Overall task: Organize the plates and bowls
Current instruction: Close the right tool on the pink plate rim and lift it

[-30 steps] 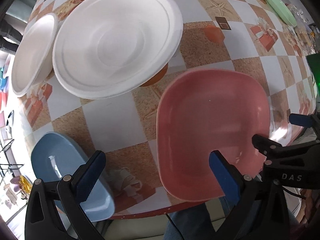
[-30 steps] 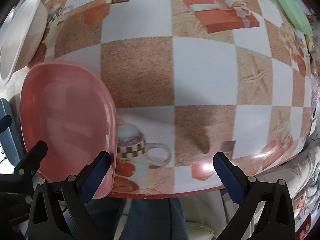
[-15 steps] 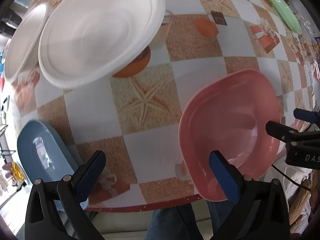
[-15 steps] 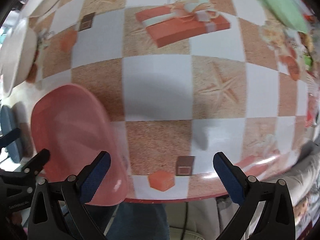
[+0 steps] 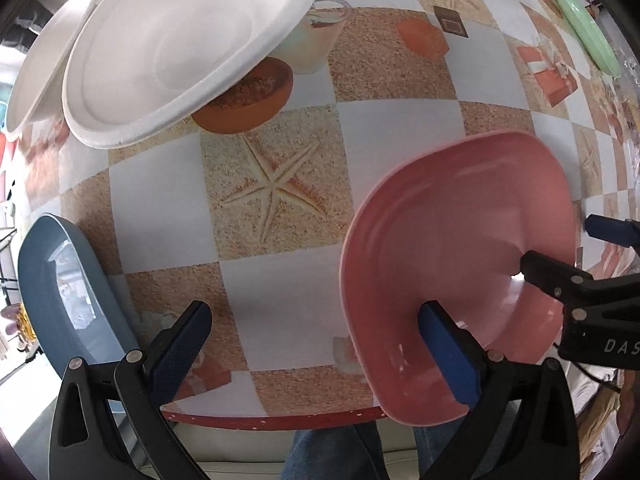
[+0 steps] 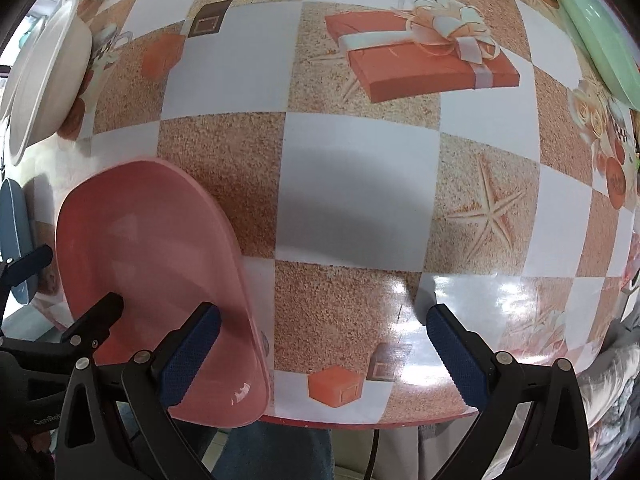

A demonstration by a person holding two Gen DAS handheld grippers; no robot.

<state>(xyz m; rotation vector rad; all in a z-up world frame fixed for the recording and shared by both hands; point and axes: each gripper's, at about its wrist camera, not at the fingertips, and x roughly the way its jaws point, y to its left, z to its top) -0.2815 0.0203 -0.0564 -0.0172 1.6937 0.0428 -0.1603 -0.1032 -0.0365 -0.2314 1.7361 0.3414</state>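
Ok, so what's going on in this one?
A person holds tongs in each hand over a patterned table. The left tongs and right tongs are both open, each with one finger over the pink dish, which overhangs the table's near edge. Neither has clamped it. A blue dish, white plates and a green plate sit elsewhere on the table.

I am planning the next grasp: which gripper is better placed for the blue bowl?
Left. The blue bowl lies beside the open left gripper; from the right gripper it sits beyond the pink bowl.
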